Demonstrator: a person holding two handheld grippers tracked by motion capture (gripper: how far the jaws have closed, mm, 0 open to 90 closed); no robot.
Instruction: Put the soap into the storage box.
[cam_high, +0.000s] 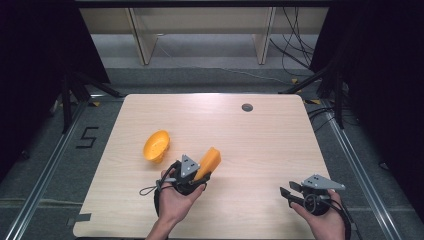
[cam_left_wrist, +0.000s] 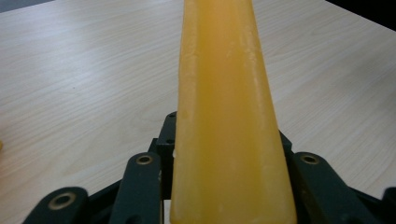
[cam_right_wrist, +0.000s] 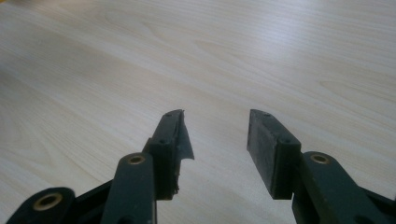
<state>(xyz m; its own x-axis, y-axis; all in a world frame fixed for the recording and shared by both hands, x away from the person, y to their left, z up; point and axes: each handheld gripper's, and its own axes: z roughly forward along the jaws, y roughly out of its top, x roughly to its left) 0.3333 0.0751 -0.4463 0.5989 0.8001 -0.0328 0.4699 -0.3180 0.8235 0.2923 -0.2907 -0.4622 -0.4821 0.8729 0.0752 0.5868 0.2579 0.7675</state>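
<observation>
A long orange-yellow block sticks up and to the right out of my left gripper, which is shut on its lower end near the table's front middle. In the left gripper view the block runs up the centre between the two black jaws. An orange bowl lies tipped on its side on the table, just left of that gripper. My right gripper rests low at the front right, open, with nothing between its fingers and bare wood beyond them.
The light wooden table has a small round grommet near its far edge. Black stands and cables flank the table on the floor. A "5" mark is taped on the floor at the left.
</observation>
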